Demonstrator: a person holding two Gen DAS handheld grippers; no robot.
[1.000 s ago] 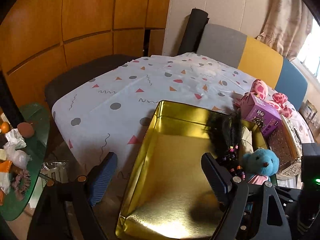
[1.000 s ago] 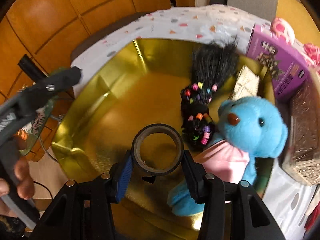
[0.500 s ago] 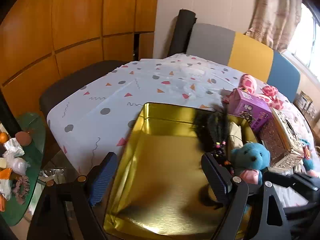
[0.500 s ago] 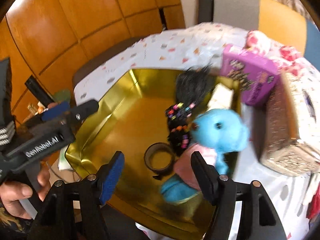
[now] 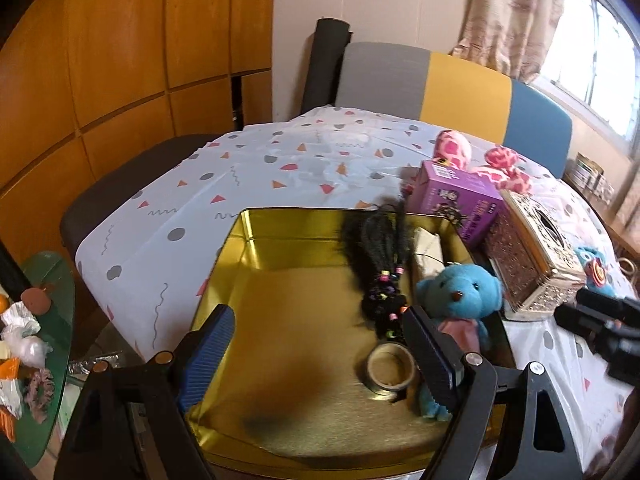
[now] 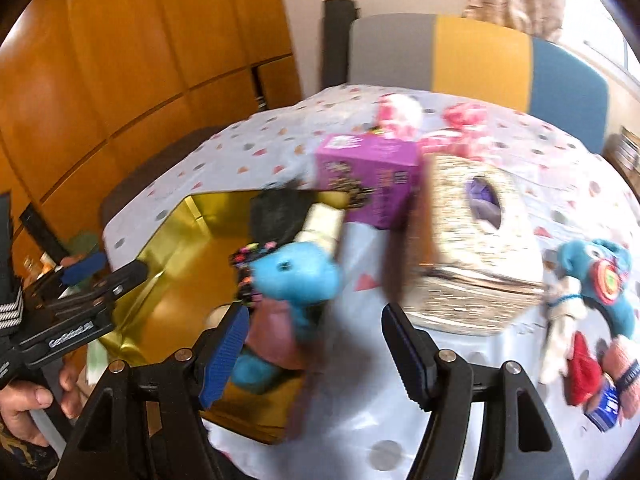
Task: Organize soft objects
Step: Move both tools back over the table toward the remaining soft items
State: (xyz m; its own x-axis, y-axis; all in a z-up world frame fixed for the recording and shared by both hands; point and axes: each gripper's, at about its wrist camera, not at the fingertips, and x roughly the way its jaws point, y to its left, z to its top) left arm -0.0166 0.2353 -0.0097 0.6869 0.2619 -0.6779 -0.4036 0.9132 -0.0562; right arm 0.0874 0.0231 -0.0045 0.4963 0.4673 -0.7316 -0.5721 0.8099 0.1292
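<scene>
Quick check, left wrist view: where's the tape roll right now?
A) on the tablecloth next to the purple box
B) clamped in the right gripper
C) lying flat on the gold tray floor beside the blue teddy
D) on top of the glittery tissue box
C: the tape roll lies flat on the floor of the gold tray, just beside the blue teddy, with no gripper touching it.

The right wrist view was motion-blurred; the blue teddy [image 6: 294, 270] smeared; the left finger [image 5: 430, 354] hid its body.
</scene>
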